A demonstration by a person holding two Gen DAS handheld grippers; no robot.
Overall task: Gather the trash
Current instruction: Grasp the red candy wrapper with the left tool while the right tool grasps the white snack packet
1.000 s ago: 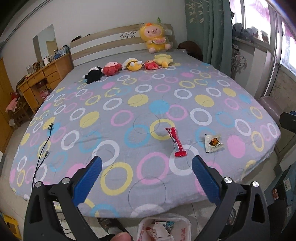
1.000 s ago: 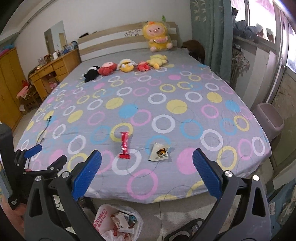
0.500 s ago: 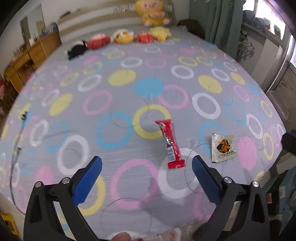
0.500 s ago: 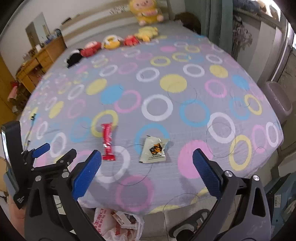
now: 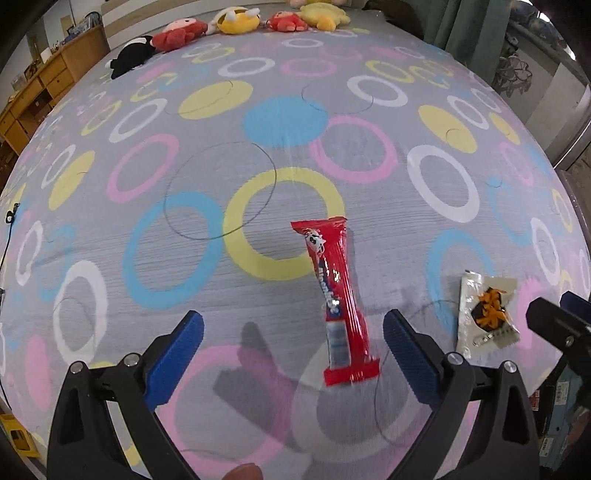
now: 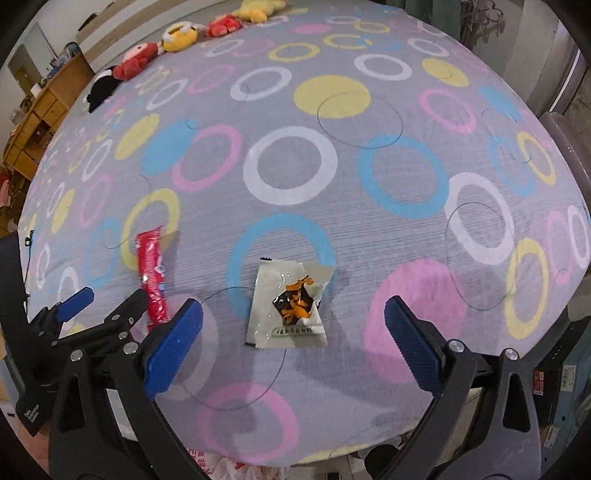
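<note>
Our left gripper (image 5: 291, 354) hangs low over the foot of the bed (image 5: 207, 266), jaws spread wide and holding nothing, with the red snack wrapper (image 5: 338, 299) lying flat between them, its near end just inside the right-hand pad. Our right gripper (image 6: 293, 341) is equally low, jaws apart and empty, framing the white sachet (image 6: 290, 304) that rests on the patterned sheet just ahead of the pads.

A second ago we stood back from the bed with the headboard and the window in view; since then both tools have swept forward and down, so the two pieces of litter now fill the lower half of each view. Neither piece has shifted on the sheet.

We judge that the approach is nearly over and the pickups are about to start, one wrapper per hand. The thin film lying flush on soft cloth may be hard to pinch, and the sheet could bunch up with it.

Farther out, a row of plush toys (image 5: 229, 22) lines the head of the bed, and a wooden dresser (image 5: 44, 85) stands against the wall. Below the mattress edge in the right view, a white plastic bag (image 6: 229, 467) with red print, already stuffed with scraps, looks like the place for the rubbish.
</note>
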